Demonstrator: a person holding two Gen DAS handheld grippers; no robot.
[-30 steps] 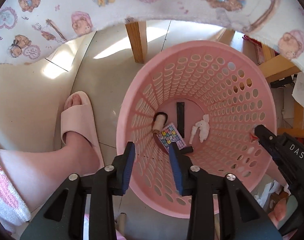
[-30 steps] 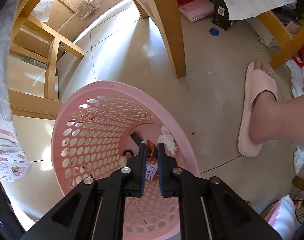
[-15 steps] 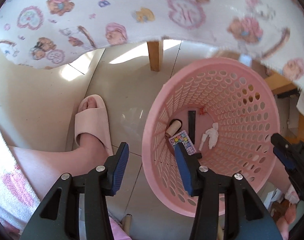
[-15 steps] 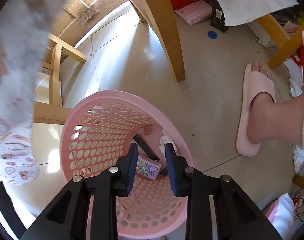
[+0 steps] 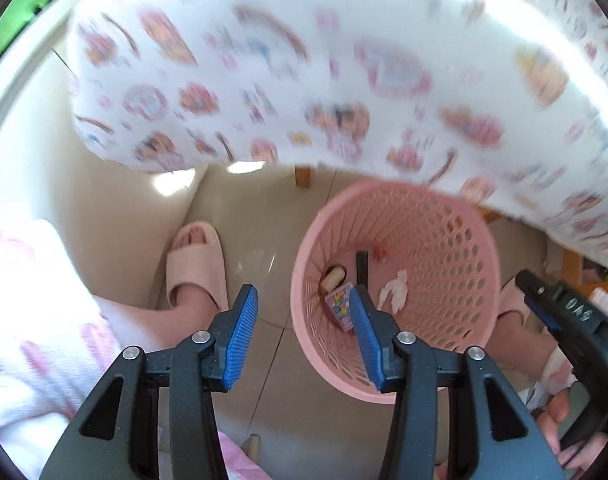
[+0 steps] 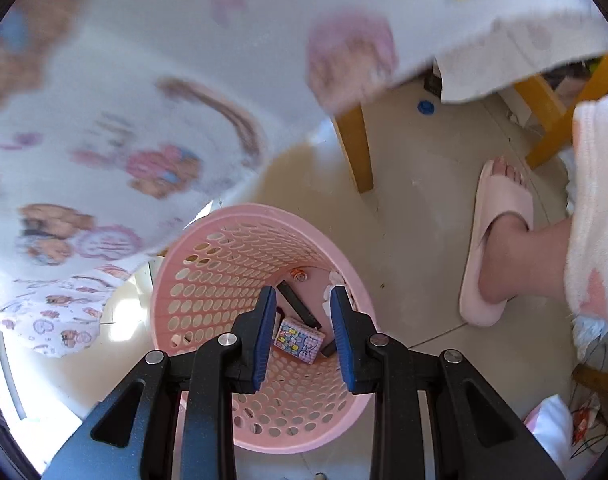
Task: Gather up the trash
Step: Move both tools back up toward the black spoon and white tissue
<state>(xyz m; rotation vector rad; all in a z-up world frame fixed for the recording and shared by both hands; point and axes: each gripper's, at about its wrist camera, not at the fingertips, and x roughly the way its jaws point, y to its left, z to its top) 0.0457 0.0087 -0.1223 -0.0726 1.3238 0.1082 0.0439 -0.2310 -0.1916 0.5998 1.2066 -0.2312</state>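
Observation:
A pink perforated basket (image 5: 456,280) stands on the floor; it also shows in the right wrist view (image 6: 207,280). Inside lie a colourful small box (image 6: 299,339), a black strip (image 6: 297,304), a crumpled white tissue (image 5: 396,290), a small roll (image 5: 332,278) and a small red wrapper (image 5: 378,254). My left gripper (image 5: 304,336) is open and empty, high above the basket's left rim. My right gripper (image 6: 301,336) is open and empty above the basket; its body (image 5: 564,312) shows at the right of the left wrist view.
A printed white tablecloth (image 5: 304,72) hangs over the upper part of both views. Wooden table legs (image 6: 354,152) stand behind the basket. The person's foot in a pink slipper (image 5: 195,268) is left of the basket; the other slipper (image 6: 492,240) is to its right.
Both grippers have risen away from the basket and opened wider. The right gripper let go of a small red wrapper, which now lies in the basket. The tablecloth fills more of both views.

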